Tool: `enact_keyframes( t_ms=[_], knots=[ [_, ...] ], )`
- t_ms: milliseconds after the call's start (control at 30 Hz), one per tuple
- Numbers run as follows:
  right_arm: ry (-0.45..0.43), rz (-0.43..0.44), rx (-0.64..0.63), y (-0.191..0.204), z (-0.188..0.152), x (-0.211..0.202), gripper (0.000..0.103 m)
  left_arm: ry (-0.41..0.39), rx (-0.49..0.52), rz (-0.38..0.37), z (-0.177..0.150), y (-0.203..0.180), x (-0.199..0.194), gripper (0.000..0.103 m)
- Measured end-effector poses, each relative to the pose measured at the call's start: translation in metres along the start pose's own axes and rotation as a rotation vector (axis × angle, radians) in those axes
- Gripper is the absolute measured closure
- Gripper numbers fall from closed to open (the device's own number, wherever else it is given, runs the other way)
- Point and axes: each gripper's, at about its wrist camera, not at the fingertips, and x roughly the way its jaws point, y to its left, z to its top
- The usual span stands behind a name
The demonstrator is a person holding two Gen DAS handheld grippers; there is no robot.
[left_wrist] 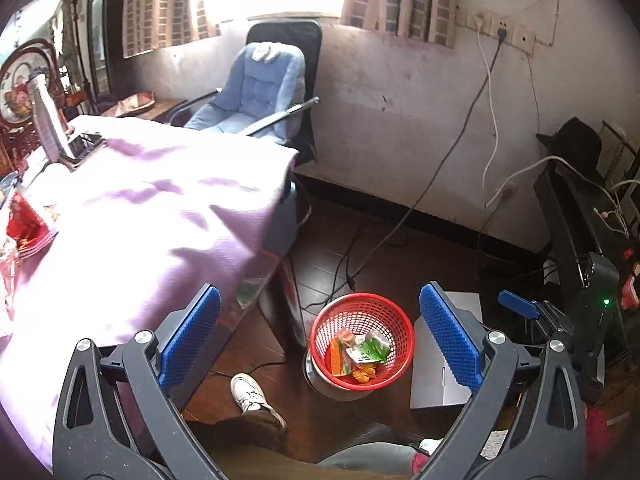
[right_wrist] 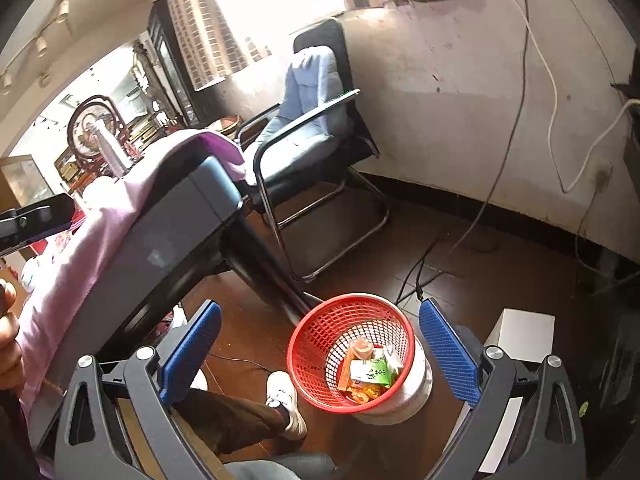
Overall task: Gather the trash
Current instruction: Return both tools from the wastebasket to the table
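Both the left gripper and right gripper gape empty above the red mesh wastebasket — wrappers already inside — so swing back toward the purple-covered table for remaining trash.

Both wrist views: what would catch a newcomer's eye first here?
The red basket on the dark floor, between the open fingers of each empty gripper, with bright wrappers lying in it. To its left, a table draped in a pink cloth. Behind, under the glaring window, a black chair with a blue cushion.
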Motion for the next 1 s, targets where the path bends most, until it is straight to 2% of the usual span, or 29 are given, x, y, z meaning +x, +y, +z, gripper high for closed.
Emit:
enact_keyframes(
  t_ms=[233, 300, 433, 533, 733, 900, 1000],
  knots=[
    [-0.015, 0.017, -0.046, 0.025, 0.005, -0.016, 0.006, -0.047, -0.020, 0.061, -0.006, 0.030, -0.029, 0.007],
    [-0.016, 0.022, -0.063, 0.033, 0.007, -0.018, 0.006, -0.055, -0.020, 0.101, -0.007, 0.043, -0.036, 0.007],
    [-0.014, 0.031, -0.104, 0.052, 0.008, -0.021, 0.006, -0.060, -0.041, 0.226, -0.016, 0.083, -0.050, 0.007],
    [-0.003, 0.048, -0.136, 0.068, 0.011, -0.020, 0.006, -0.045, -0.098, 0.324, -0.023, 0.129, -0.059, 0.007],
    [0.029, 0.099, -0.184, 0.104, 0.020, -0.007, 0.006, -0.039, -0.267, 0.495, -0.035, 0.246, -0.088, 0.007],
    [0.045, 0.147, -0.248, 0.147, 0.025, 0.003, 0.006, -0.019, -0.369, 0.590, -0.038, 0.328, -0.100, 0.007],
    [0.052, 0.185, -0.299, 0.175, 0.028, 0.005, 0.006, -0.008, -0.472, 0.602, -0.047, 0.375, -0.102, 0.006]
  ],
)
